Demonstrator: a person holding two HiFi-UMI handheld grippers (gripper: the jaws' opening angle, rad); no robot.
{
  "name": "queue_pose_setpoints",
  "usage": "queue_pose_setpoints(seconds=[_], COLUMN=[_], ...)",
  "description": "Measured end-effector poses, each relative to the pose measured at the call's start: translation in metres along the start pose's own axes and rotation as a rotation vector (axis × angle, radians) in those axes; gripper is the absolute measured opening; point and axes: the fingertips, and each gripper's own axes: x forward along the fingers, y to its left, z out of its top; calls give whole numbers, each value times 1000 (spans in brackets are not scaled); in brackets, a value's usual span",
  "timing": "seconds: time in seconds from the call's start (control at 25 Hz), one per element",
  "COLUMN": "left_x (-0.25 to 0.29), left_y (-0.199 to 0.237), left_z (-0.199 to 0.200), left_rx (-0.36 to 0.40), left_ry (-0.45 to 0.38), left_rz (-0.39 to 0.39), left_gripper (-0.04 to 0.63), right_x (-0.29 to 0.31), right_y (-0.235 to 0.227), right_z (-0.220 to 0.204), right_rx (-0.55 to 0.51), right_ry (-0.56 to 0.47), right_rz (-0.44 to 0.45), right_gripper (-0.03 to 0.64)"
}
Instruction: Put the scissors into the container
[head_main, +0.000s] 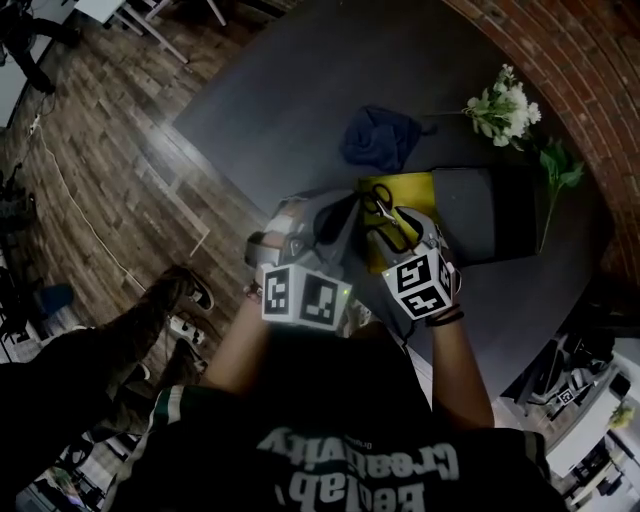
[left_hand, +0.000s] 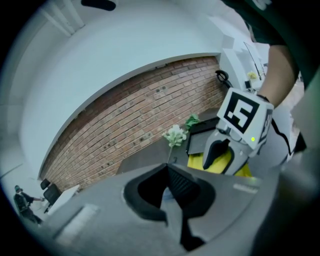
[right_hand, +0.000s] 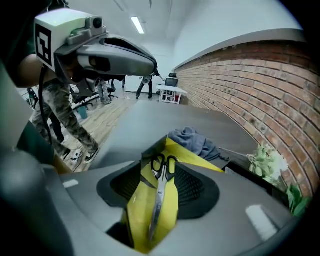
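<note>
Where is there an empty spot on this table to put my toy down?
Widest bare tabletop lies left of and beyond the blue cloth. A smaller bare strip runs on the near side of the dark box. It is crowded around the yellow container, scissors, dark box and flowers.

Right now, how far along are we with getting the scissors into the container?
Done: the scissors are over the yellow container, handles pointing away. In hand: they lie between the right gripper's parted jaws; I cannot tell whether they already rest on the yellow floor. To do: settle them there and back out. The left gripper is shut and empty.
</note>
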Motion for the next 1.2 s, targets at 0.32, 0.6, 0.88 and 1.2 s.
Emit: queue_pose_setpoints(seconds=[0.32,0.6,0.88,1.2], left_x=[-11,-23,-35,-54], left_y=[0,-3,-11,-13], left_z=[15,30,46,69], left_rx=[18,18,27,-16], left_ry=[3,-6,-14,-53], left_rz=[21,48,70,87], left_gripper=[2,2,2,2], right_x=[-26,-54,-83,-125], right_y=[-5,-6,-5,-3], right_z=[15,34,49,80], right_rx=[-6,6,-6,-21], right_ry=[-45,-120,-198,-310], right_rz=[-29,-52,-77,-101], right_gripper=[218,219,216,216])
